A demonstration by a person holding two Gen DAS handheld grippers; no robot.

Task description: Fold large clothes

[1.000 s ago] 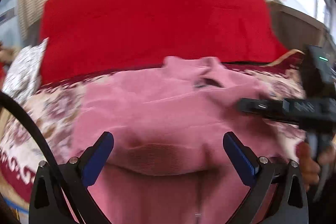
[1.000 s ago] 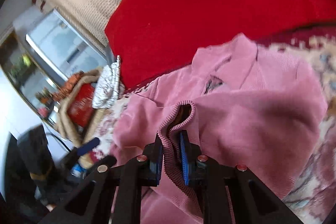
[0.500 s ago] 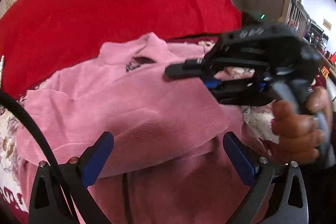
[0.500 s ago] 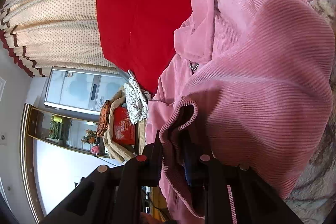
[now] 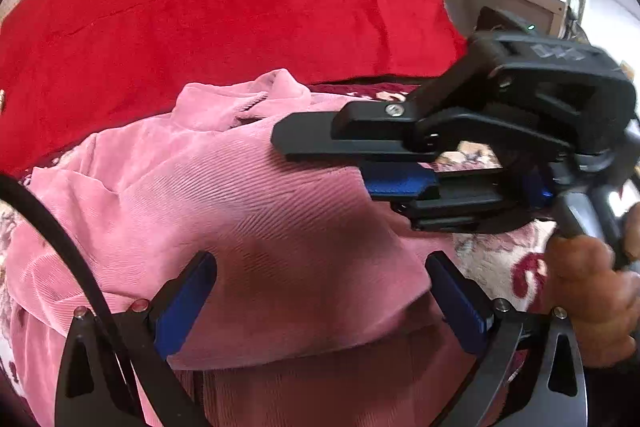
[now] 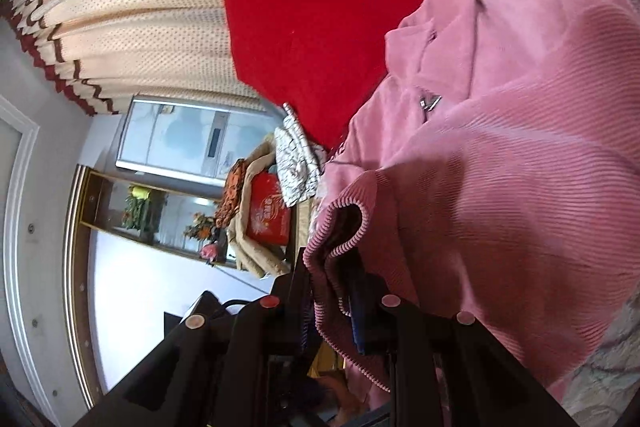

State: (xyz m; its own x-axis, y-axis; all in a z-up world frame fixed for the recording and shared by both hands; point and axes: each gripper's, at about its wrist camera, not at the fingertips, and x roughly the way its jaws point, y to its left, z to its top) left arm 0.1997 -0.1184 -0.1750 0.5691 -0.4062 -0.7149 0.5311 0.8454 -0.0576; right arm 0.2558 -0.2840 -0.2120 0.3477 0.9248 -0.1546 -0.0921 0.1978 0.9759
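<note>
At the bottom of the right wrist view, your right gripper (image 6: pixel 332 311) pinches the ribbed cuff (image 6: pixel 340 227) of 1 pink corduroy garment (image 6: pixel 520 187). Your left gripper (image 5: pixel 320 303) stands spread above its fold at frame centre. Behind lies 1 red blanket (image 5: pixel 220 7); the writing on the red box (image 6: pixel 268 215) at centre left is unreadable.

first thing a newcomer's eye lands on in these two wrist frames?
Probably the pink ribbed garment, bunched across the middle of both views on a floral cover, with a big red cloth filling the background behind it. Next, the right gripper, shut on the garment's ribbed cuff, while the left gripper stands open over the fabric, holding nothing.
</note>
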